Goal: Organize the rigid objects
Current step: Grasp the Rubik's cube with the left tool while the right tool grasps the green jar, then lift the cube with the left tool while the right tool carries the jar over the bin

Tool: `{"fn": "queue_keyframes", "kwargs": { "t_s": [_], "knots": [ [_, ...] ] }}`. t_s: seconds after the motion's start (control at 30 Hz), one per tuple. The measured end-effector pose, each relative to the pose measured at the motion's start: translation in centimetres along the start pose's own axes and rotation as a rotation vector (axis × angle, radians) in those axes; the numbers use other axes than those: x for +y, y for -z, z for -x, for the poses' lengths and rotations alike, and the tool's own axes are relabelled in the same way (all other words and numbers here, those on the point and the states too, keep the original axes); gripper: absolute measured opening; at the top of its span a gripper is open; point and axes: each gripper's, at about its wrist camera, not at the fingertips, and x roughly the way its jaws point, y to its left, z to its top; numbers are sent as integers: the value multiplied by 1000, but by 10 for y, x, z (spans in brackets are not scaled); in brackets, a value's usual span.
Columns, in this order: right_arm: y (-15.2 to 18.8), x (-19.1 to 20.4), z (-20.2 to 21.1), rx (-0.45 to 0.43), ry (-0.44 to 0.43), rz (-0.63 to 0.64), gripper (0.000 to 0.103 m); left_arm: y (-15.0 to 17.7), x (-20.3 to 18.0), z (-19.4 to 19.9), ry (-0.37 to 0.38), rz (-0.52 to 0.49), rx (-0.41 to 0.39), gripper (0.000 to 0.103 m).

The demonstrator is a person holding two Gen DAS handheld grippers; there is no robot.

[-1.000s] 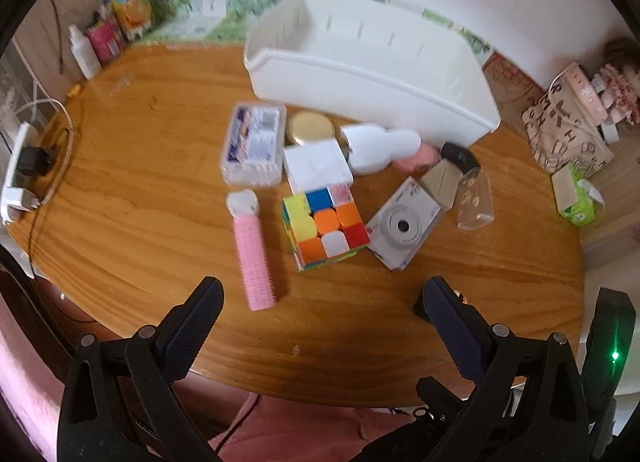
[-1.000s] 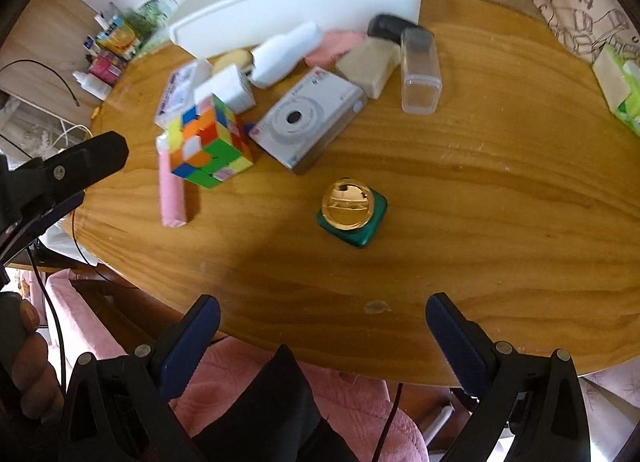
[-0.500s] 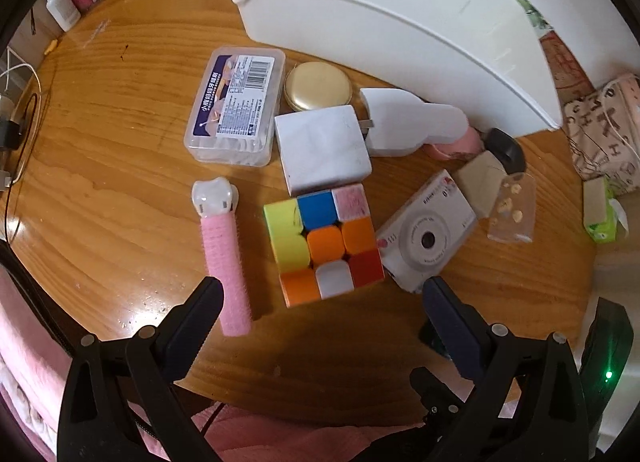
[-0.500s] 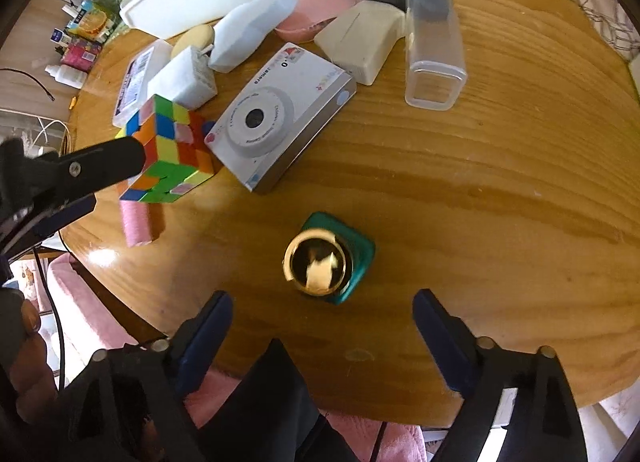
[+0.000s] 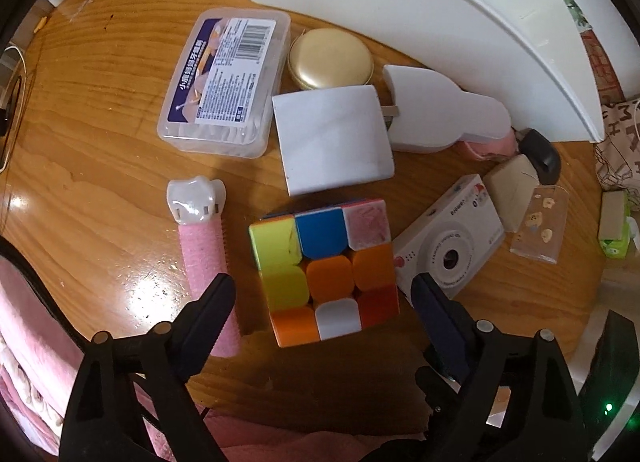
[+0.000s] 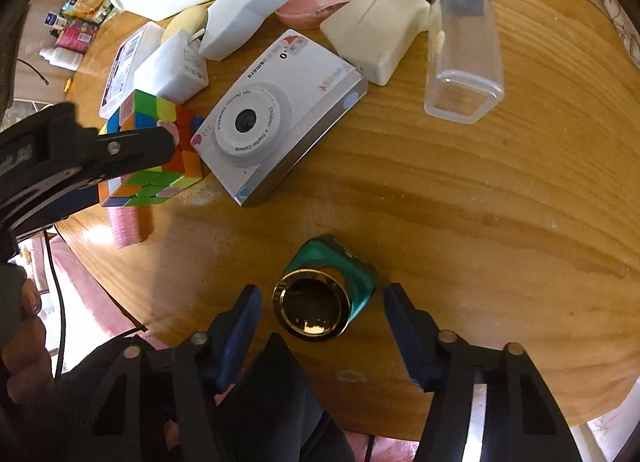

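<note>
A colourful puzzle cube (image 5: 324, 270) sits on the wooden table (image 5: 88, 142); my left gripper (image 5: 324, 298) is open, its jaws on either side of the cube's near part, not touching. A green bottle with a gold cap (image 6: 326, 296) stands between the open jaws of my right gripper (image 6: 322, 302). A white toy camera (image 5: 448, 246) lies right of the cube, and shows in the right wrist view (image 6: 276, 118). A pink hair roller (image 5: 204, 250) lies left of the cube. A white bin (image 5: 420, 10) stands behind the pile.
Behind the cube lie a white charger block (image 5: 332, 138), a clear lidded box (image 5: 228, 78), a gold round tin (image 5: 330, 60), a white bottle (image 5: 440, 114), a beige block (image 6: 376, 28) and a clear case (image 6: 464, 50). The table's edge is near both grippers.
Both grippers moved forward and down. The left now straddles the cube; the right now straddles the green bottle. Both stayed open.
</note>
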Motion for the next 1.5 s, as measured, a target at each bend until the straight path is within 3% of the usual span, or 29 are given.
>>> {"fn": "queue_keyframes", "kwargs": {
  "t_s": [0.07, 0.27, 0.5, 0.77, 1.13, 1.4, 1.5],
  "knots": [
    [-2, 1, 1, 1, 8, 4, 50, -9, -3, -9, 1, 6, 6, 82],
    [-3, 3, 4, 5, 23, 16, 49, -11, -1, -26, 35, 15, 20, 67],
    [5, 11, 1, -10, 27, 21, 48, -7, -3, -29, 40, 3, -7, 65],
    [26, 30, 10, -67, 59, 29, 45, 7, 2, -3, 91, -33, -69, 62],
    [61, 49, 25, -170, 72, 6, 43, 36, 12, 46, 197, -81, -218, 62],
    [83, 45, 44, -247, 48, -6, 43, 62, 19, 80, 288, -131, -368, 62],
    [90, 36, 54, -278, 33, -21, 43, 72, 20, 88, 284, -143, -396, 62]
  ]
}}
